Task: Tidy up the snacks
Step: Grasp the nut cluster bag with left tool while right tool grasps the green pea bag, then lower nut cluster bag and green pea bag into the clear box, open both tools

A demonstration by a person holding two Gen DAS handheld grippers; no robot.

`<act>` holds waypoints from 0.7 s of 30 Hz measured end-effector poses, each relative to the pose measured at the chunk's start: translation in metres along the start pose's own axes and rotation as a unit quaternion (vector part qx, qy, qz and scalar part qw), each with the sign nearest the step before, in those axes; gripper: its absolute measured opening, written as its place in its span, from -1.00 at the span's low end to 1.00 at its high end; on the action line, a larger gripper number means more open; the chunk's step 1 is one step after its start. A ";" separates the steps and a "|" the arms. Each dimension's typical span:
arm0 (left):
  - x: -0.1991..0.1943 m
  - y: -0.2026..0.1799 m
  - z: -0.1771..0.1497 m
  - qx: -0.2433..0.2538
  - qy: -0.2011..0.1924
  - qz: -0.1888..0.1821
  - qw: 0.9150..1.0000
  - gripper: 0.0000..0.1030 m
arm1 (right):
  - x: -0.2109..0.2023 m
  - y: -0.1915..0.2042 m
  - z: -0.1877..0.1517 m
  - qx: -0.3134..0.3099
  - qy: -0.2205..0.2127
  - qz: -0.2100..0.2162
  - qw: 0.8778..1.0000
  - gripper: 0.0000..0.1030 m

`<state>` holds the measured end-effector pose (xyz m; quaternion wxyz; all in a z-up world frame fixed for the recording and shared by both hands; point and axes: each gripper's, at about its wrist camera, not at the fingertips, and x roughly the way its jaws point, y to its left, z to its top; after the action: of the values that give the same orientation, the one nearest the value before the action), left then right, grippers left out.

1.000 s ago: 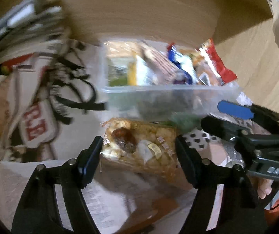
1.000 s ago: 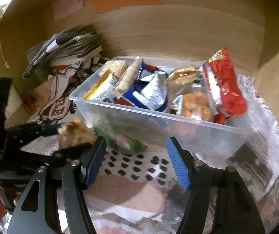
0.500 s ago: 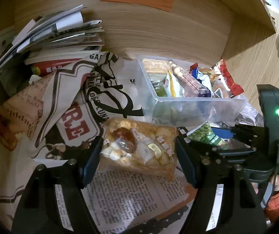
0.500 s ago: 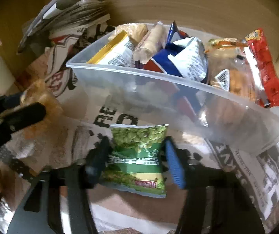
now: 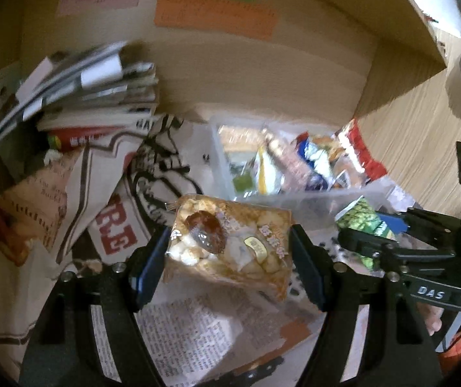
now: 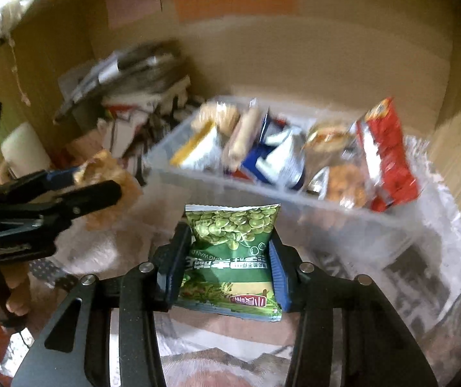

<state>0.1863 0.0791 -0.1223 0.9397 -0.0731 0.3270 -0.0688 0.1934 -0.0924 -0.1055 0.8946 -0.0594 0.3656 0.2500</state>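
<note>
My left gripper (image 5: pixel 228 259) is shut on a clear pack of nutty puffed-rice bar (image 5: pixel 230 246), held above the newspaper. My right gripper (image 6: pixel 227 264) is shut on a green pea snack packet (image 6: pixel 232 258), lifted in front of a clear plastic bin (image 6: pixel 295 193). The bin holds several snack packs, among them a red one (image 6: pixel 385 151) at its right end. In the left wrist view the right gripper (image 5: pixel 369 232) with the green packet (image 5: pixel 364 219) sits to the right, near the bin (image 5: pixel 311 193). In the right wrist view the left gripper (image 6: pixel 78 183) with its rice bar (image 6: pixel 111 187) sits at the left.
Printed newspaper sheets (image 5: pixel 78 193) cover the surface. A stack of magazines (image 5: pixel 78 93) leans at the back left. A wooden wall with pink, green and orange notes (image 5: pixel 214 16) closes the back. A person's fingers (image 6: pixel 17 296) show at the lower left. A white cup (image 6: pixel 24 151) stands left.
The right gripper closed on the green pea packet and lifted it off the newspaper. The left gripper, still holding the rice bar, pulled back and up from the bin.
</note>
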 end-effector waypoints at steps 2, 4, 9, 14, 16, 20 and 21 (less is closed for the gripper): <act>-0.004 -0.005 0.007 0.001 -0.010 -0.003 1.000 0.42 | -0.012 -0.004 0.005 0.000 -0.017 -0.001 1.000 -0.19; -0.006 -0.009 0.014 0.003 -0.019 -0.006 1.000 0.42 | -0.019 -0.007 0.011 0.001 -0.031 -0.003 1.000 -0.19; -0.008 -0.023 0.035 0.011 -0.038 -0.010 0.999 0.42 | -0.033 -0.016 0.026 0.008 -0.064 -0.006 0.998 -0.19; -0.005 -0.035 0.054 0.018 -0.053 -0.010 0.998 0.42 | -0.037 -0.025 0.042 0.009 -0.088 -0.013 0.996 -0.19; -0.002 -0.038 0.060 0.020 -0.055 -0.011 0.998 0.42 | -0.037 -0.029 0.047 0.009 -0.094 -0.014 0.995 -0.19; 0.010 -0.040 0.072 0.021 -0.053 -0.012 0.998 0.42 | -0.033 -0.037 0.059 0.012 -0.103 -0.019 0.994 -0.18; 0.014 -0.040 0.075 0.021 -0.052 -0.012 0.998 0.42 | -0.031 -0.039 0.061 0.012 -0.104 -0.019 0.994 -0.18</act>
<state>0.2403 0.0441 -0.0655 0.9558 -0.0606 0.2753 -0.0836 0.2313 -0.1209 -0.0431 0.9329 -0.0292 0.2723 0.2338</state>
